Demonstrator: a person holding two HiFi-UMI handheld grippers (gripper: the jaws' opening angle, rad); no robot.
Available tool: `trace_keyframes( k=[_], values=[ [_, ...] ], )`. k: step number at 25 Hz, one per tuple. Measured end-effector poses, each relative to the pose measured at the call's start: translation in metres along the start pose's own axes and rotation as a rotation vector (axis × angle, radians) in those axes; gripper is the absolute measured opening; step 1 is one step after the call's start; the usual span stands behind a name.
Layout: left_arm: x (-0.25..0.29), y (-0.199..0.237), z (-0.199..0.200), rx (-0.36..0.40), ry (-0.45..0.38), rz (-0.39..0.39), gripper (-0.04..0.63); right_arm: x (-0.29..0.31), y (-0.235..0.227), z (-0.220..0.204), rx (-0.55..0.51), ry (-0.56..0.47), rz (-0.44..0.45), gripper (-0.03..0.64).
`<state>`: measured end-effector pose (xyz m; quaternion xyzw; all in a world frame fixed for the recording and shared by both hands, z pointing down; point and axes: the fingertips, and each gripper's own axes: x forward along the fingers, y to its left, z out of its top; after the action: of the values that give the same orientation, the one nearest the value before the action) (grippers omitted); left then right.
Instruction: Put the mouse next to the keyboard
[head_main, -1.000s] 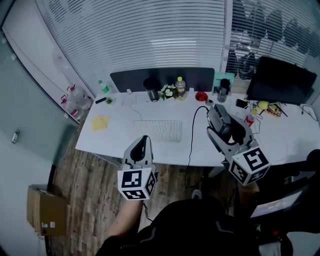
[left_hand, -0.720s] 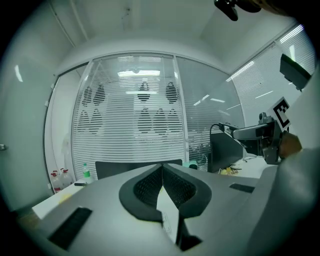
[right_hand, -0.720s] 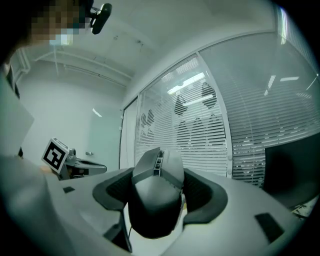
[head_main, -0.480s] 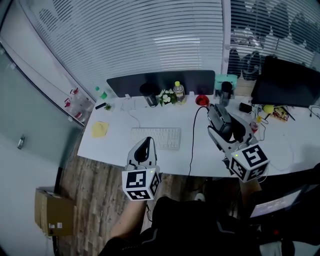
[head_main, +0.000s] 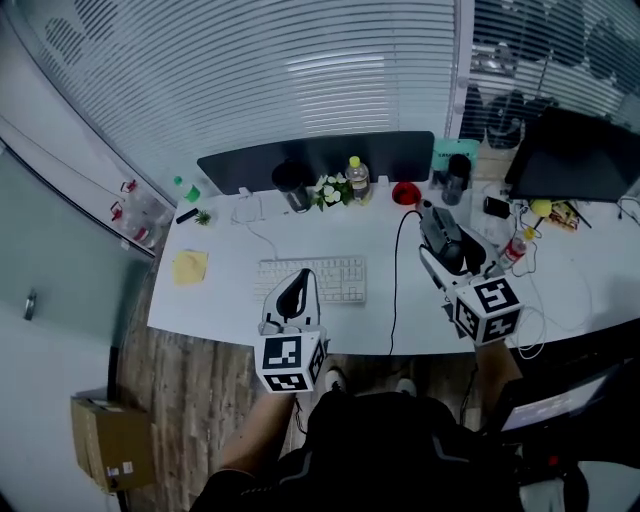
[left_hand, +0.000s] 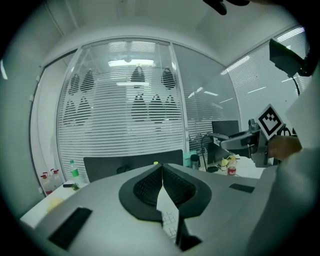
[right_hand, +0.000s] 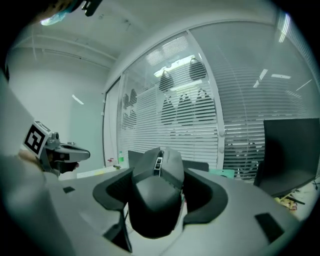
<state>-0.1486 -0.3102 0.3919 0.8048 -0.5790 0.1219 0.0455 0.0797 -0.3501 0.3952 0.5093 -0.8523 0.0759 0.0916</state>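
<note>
A dark grey mouse with a black cable sits between the jaws of my right gripper, which is shut on it and held above the desk. In the head view the right gripper hangs right of the white keyboard, the mouse in its jaws and the black cable trailing down to the desk's front edge. My left gripper hovers over the keyboard's near edge; in the left gripper view its jaws are shut with nothing between them.
The white desk carries a dark screen at the back, a black cup, flowers, a bottle, a red bowl, a yellow note at left and a black monitor with clutter at right. A cardboard box stands on the wooden floor.
The head view has shifted, so the desk sits lower and more central. Both grippers have moved forward over the desk; the left one now overlaps the keyboard's near edge. The mouse stays gripped.
</note>
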Motion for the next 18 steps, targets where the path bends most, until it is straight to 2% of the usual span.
trace_keyframes(
  k=[3,7,14,18],
  values=[
    [0.015,0.012,-0.01,-0.016,0.004,-0.03,0.031,0.017,-0.002,-0.018,0.012,0.042,-0.034,0.298],
    [0.033,0.028,-0.023,-0.038,-0.021,-0.03,0.031,0.04,-0.009,-0.05,0.042,0.095,-0.07,0.298],
    [0.066,0.038,-0.066,-0.085,0.086,-0.066,0.031,0.072,-0.022,-0.11,0.101,0.206,-0.102,0.298],
    [0.076,0.046,-0.091,-0.165,0.128,-0.065,0.031,0.089,-0.026,-0.142,0.149,0.252,-0.1,0.298]
  ],
)
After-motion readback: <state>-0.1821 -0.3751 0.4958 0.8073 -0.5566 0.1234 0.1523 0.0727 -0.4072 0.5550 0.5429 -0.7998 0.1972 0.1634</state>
